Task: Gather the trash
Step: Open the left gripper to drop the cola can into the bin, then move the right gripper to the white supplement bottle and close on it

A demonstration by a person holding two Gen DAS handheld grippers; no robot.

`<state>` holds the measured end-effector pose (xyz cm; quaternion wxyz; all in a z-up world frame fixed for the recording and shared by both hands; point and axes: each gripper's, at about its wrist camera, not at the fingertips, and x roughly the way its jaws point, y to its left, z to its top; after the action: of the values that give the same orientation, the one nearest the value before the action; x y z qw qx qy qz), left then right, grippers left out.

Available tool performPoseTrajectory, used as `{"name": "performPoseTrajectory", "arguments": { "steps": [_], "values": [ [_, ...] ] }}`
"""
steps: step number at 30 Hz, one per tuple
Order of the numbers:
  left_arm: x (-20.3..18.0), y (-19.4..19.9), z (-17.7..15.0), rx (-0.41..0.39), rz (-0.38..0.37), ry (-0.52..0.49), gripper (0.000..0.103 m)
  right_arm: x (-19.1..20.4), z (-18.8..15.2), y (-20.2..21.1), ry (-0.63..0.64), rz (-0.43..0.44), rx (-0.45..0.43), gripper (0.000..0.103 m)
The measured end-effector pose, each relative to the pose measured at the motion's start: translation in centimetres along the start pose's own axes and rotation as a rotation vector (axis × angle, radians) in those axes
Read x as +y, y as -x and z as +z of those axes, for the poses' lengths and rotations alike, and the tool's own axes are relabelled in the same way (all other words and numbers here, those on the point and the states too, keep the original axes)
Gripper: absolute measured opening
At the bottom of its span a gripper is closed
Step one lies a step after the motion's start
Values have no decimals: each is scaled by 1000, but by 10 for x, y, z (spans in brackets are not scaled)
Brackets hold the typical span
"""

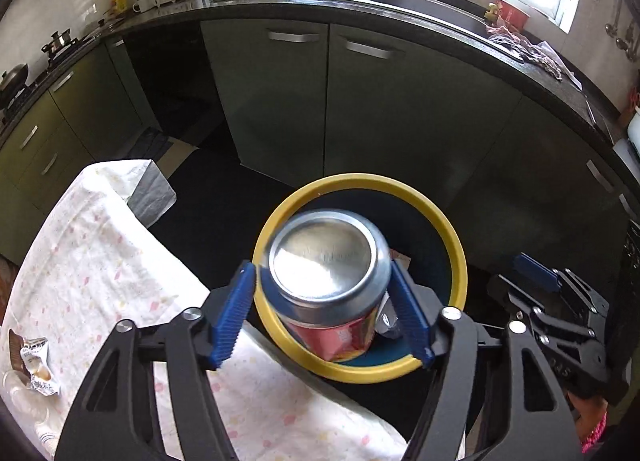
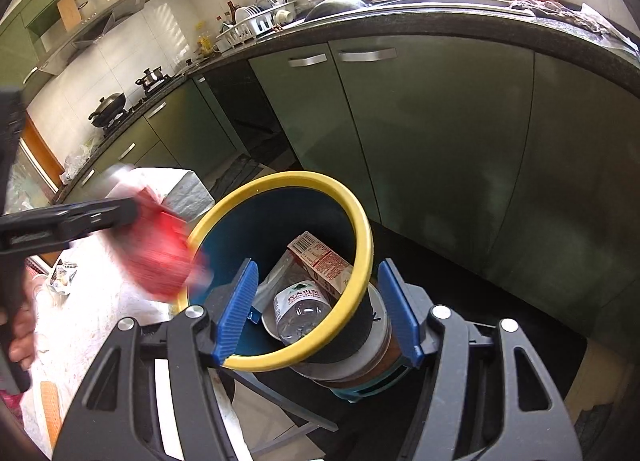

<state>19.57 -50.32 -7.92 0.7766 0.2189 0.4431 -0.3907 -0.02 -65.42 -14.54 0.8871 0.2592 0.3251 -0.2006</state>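
A red drink can (image 1: 328, 273) with a silver bottom is over the mouth of the yellow-rimmed blue bin (image 1: 460, 261). It lies between the blue pads of my left gripper (image 1: 322, 265); a gap shows beside the left pad, so the jaws stand open around it. In the right wrist view the can (image 2: 164, 249) is a red blur at the bin's rim (image 2: 280, 177), beside the left gripper's black arm (image 2: 68, 221). My right gripper (image 2: 316, 265) is open just in front of the bin, holding nothing. Inside the bin lie a carton (image 2: 320, 261) and a plastic bottle (image 2: 300, 309).
A table under a white flowered cloth (image 1: 100, 261) stands left of the bin, with a crumpled wrapper (image 1: 36, 361) on it. Green kitchen cabinets (image 1: 380, 121) and a dark counter with a sink run behind. A person's hand (image 2: 20, 333) holds the left gripper.
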Motion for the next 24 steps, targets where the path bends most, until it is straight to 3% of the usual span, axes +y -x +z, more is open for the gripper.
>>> {"name": "performPoseTrajectory", "arguments": {
  "steps": [5,8,13,18,24],
  "values": [
    [10,13,-5,-23,-9,25,75,4,-2,1,16,9,-2,61],
    [25,50,-18,-90,-1,28,87,8,-4,0,26,16,5,61],
    [76,123,-66,-229,30,113,94,26,-5,-8,66,36,32,62],
    [148,184,-141,-320,158,281,98,60,-10,-14,141,68,61,62],
    [239,228,-240,-355,345,509,98,112,-21,-22,244,142,116,62]
  ]
}}
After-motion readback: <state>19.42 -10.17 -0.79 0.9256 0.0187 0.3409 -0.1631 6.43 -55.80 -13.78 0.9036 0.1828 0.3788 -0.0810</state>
